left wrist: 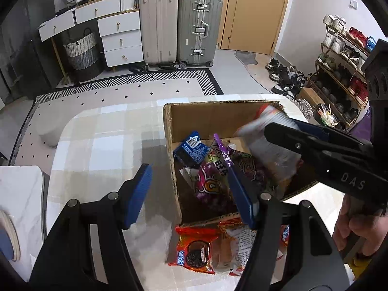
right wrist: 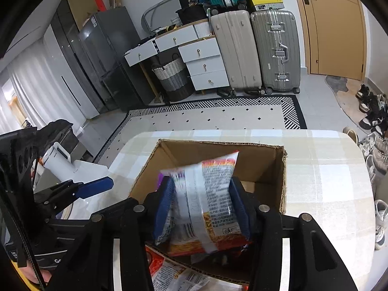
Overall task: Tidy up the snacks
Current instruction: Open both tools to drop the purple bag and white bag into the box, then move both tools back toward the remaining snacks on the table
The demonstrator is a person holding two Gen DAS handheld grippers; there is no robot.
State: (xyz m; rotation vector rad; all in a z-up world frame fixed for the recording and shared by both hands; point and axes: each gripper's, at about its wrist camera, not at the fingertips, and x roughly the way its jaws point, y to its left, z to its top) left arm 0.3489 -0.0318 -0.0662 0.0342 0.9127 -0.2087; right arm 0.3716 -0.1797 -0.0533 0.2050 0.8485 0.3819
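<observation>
An open cardboard box (left wrist: 169, 145) stands on the checked table. It holds a blue biscuit packet (left wrist: 191, 149) and purple candy bags (left wrist: 213, 177). My right gripper (right wrist: 200, 186) hangs over the box (right wrist: 282, 181), its blue pads pressing both sides of a red and white noodle packet (right wrist: 206, 198); that packet (left wrist: 271, 143) looks blurred. My left gripper (left wrist: 188, 169) stands open and empty, straddling the box's near left wall. In front of the box lie a red cookie packet (left wrist: 194, 252) and a clear-backed snack packet (left wrist: 235, 245).
The table's cloth (left wrist: 101, 145) is bare left of the box. A white side top (left wrist: 19, 189) sits at the left edge. A hand (left wrist: 351, 230) holds the right gripper's handle. Suitcases (left wrist: 198, 26), drawers and a shoe rack stand far off on the floor.
</observation>
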